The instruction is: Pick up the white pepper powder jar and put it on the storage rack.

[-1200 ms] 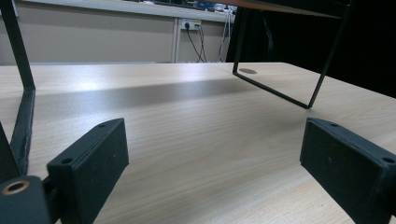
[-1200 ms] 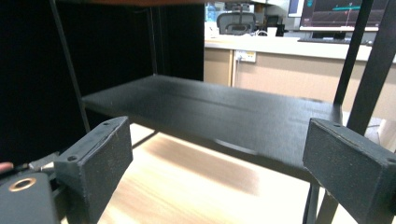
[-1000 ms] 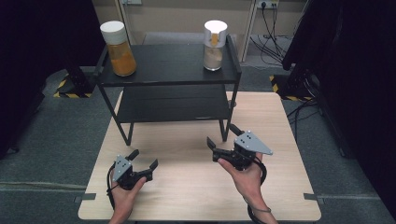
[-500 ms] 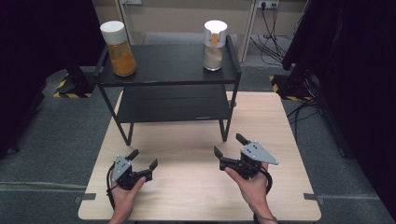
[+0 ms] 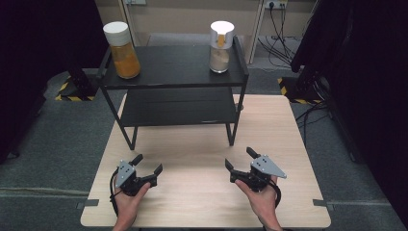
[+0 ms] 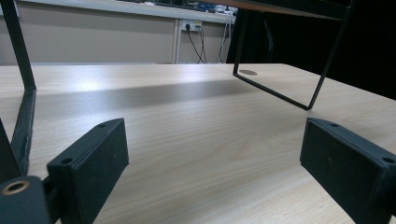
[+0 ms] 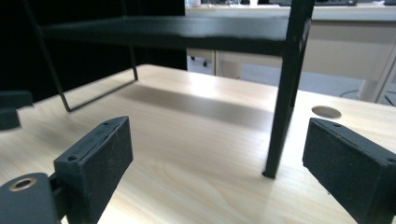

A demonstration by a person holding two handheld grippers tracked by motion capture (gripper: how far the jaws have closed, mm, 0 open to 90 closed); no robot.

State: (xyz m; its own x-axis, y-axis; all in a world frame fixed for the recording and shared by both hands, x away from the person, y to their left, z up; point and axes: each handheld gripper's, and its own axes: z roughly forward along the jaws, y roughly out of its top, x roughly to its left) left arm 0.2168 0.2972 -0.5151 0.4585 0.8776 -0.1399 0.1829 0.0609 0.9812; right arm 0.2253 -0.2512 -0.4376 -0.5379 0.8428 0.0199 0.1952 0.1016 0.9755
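Note:
A black two-tier metal shelf (image 5: 173,67) stands at the far half of the wooden table (image 5: 202,144). On its top tier a jar of orange-yellow powder (image 5: 123,48) with a white lid stands at the left, and a jar of pale powder (image 5: 221,44) with a white lid at the right. My left gripper (image 5: 146,163) rests low at the near left, open and holding nothing. At the near right my right gripper (image 5: 239,158) is open too, its jaws wide apart. Both gripper views look along bare tabletop (image 6: 196,135) toward the shelf legs (image 7: 285,93).
The shelf's lower tier (image 5: 175,107) holds nothing. A round cable hole (image 7: 325,112) lies in the table beyond the shelf leg. Cables (image 5: 312,110) and black stands crowd the floor at the right. Bare wood lies between the grippers and the shelf.
My right gripper has drawn back toward the near edge and lowered a little. The left gripper has stayed put. Both remain open.

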